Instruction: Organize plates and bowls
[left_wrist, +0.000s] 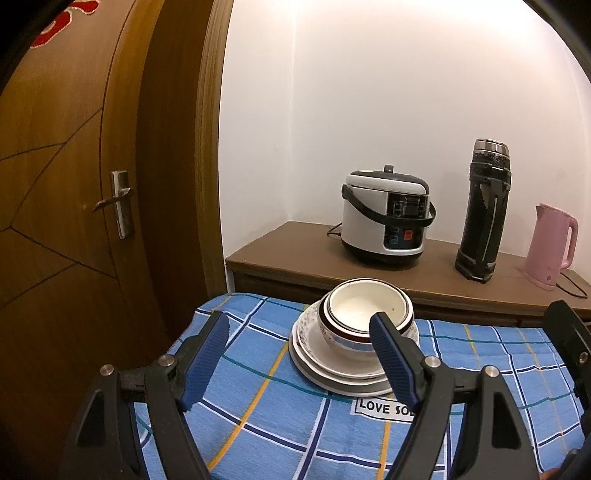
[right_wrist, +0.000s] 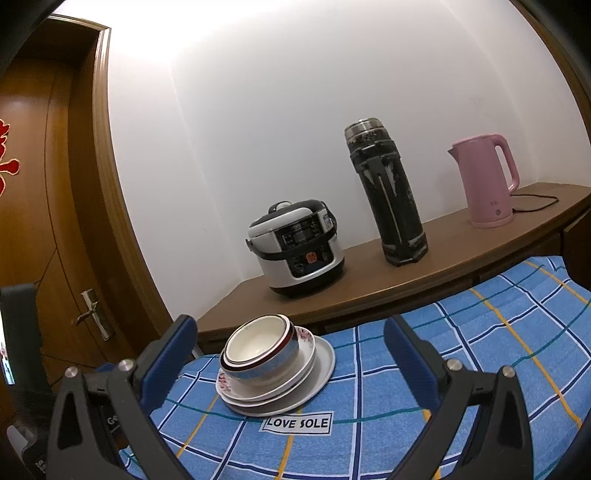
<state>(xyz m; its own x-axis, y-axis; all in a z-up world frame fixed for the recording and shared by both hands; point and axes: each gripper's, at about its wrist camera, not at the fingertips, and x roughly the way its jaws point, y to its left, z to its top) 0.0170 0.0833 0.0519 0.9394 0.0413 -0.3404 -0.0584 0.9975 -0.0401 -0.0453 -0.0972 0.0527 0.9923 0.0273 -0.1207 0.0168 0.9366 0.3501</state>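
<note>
Both claws gape empty — left claw (left_wrist: 299, 354), right claw (right_wrist: 291, 358). Stacked bowls (left_wrist: 369, 314) look ceramic, slippery, chippy — pinch the rim around 3 o'clock.

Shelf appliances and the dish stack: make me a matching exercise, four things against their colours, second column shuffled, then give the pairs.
Things:
1. rice cooker
2. flask
3. kettle
4. tablecloth under the stack of plates and bowls

Colours:
A. pink
B. blue check
C. white and silver with black handle
D. black, worn

Pairs: 1-C, 2-D, 3-A, 4-B
</note>
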